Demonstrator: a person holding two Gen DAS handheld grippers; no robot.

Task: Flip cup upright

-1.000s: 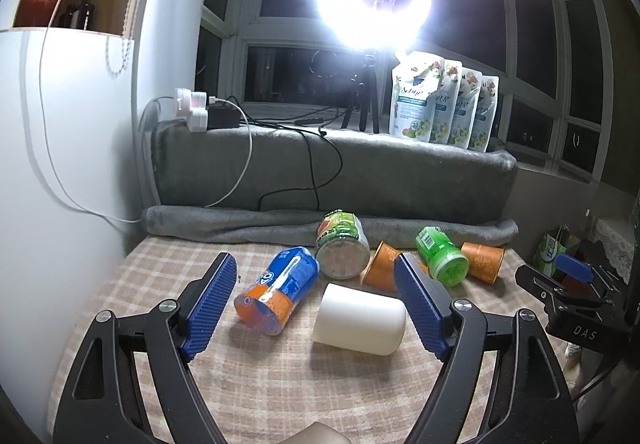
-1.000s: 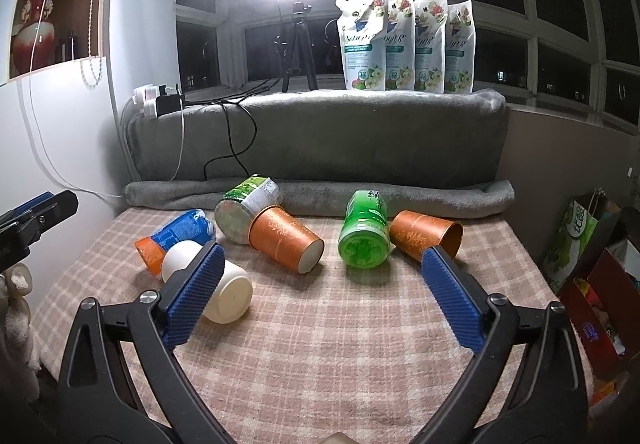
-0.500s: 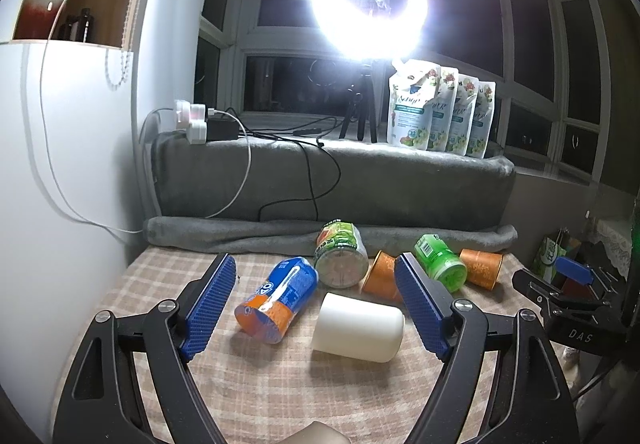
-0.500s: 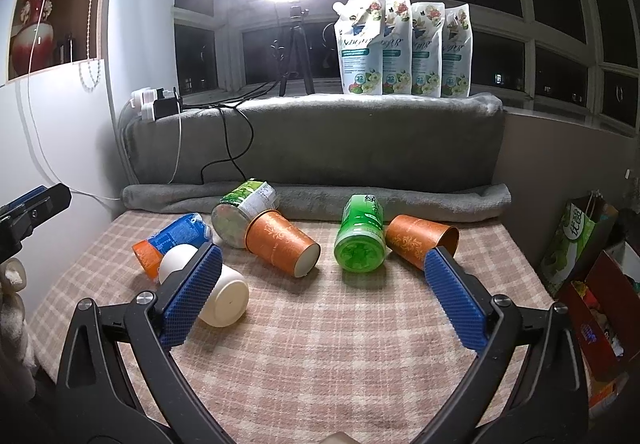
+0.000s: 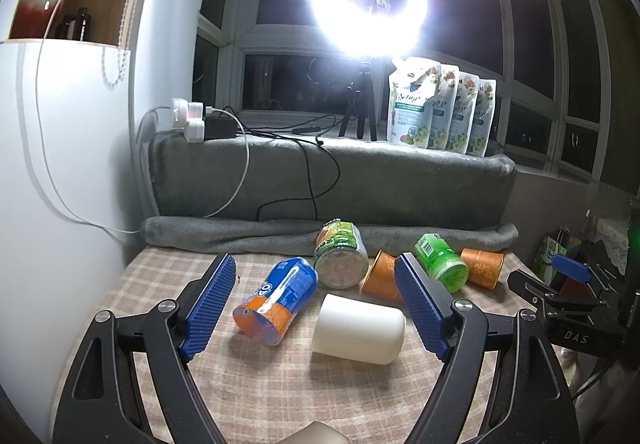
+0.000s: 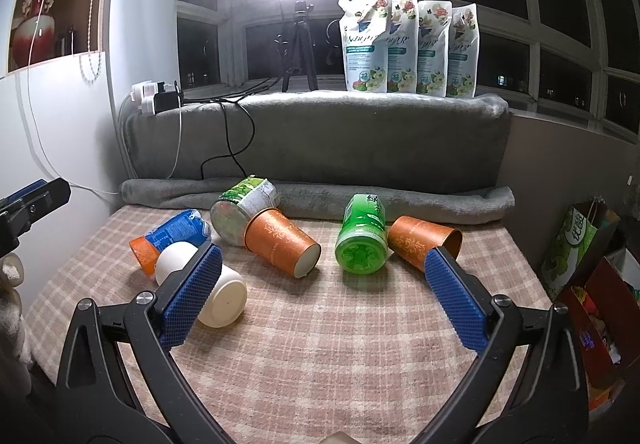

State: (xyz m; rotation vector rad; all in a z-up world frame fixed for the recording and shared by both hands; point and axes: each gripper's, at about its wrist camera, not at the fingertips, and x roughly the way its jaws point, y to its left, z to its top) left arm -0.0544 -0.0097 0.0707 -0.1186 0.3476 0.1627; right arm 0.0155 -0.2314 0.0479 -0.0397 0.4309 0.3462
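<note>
A white cup [image 5: 358,329] lies on its side between the spread jaws of the left gripper [image 5: 316,304], untouched; the right gripper [image 6: 320,296], jaws equally wide, holds nothing.

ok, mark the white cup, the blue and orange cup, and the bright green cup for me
white cup [image 5: 358,329], left wrist view, on its side wall.
blue and orange cup [image 5: 280,294], left wrist view, on the blue label.
bright green cup [image 6: 361,250], right wrist view, on its end that faces the camera.
</note>
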